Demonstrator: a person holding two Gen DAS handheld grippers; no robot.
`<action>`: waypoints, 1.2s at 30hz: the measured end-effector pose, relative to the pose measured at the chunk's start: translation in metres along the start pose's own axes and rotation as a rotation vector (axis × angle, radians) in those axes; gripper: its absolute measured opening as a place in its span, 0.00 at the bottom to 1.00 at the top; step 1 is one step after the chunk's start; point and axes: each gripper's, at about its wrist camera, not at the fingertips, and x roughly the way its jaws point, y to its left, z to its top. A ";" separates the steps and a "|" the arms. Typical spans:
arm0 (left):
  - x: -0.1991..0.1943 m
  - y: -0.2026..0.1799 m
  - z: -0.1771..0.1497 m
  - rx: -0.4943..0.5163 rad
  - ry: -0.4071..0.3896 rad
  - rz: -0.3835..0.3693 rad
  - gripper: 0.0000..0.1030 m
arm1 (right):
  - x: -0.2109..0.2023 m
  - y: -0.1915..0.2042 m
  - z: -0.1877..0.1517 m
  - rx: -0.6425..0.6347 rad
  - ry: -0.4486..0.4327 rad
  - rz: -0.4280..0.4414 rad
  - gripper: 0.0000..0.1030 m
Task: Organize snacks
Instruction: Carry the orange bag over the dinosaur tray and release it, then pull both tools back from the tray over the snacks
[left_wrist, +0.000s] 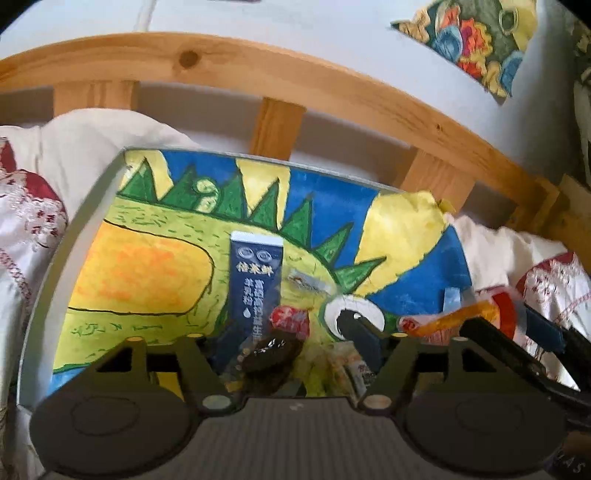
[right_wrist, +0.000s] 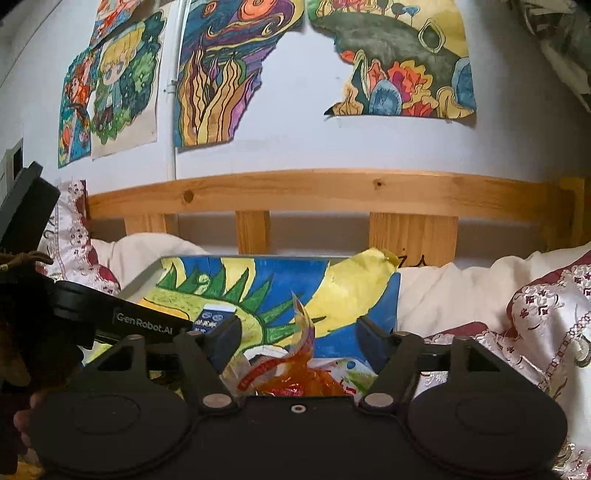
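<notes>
A painted board (left_wrist: 147, 266) with a green and yellow dinosaur lies on the bed. On it lie a dark blue sachet (left_wrist: 253, 280), a red-wrapped candy (left_wrist: 290, 319), a dark round snack (left_wrist: 271, 356) and a pale packet (left_wrist: 351, 365). My left gripper (left_wrist: 291, 350) is open over this pile, its fingers on either side of the dark snack. My right gripper (right_wrist: 299, 339) is open above an orange wrapper (right_wrist: 299, 380) and a white packet (right_wrist: 343, 373); the orange wrapper also shows in the left wrist view (left_wrist: 458, 317). The blue sachet (right_wrist: 214, 317) lies to the left of it.
A wooden slatted headboard (right_wrist: 325, 192) stands behind the board, against a wall with paintings (right_wrist: 399, 62). White and red embroidered bedding (right_wrist: 546, 314) surrounds the board. My left gripper's body (right_wrist: 110, 317) crosses the left of the right wrist view.
</notes>
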 end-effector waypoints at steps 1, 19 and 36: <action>-0.004 0.001 0.000 -0.006 -0.013 0.003 0.80 | -0.002 0.001 0.001 0.000 -0.005 -0.003 0.74; -0.118 0.018 -0.019 -0.051 -0.315 0.074 0.99 | -0.085 0.026 0.027 0.015 -0.178 -0.090 0.99; -0.219 0.056 -0.081 -0.110 -0.314 0.095 0.99 | -0.188 0.079 0.005 -0.001 -0.214 -0.096 0.99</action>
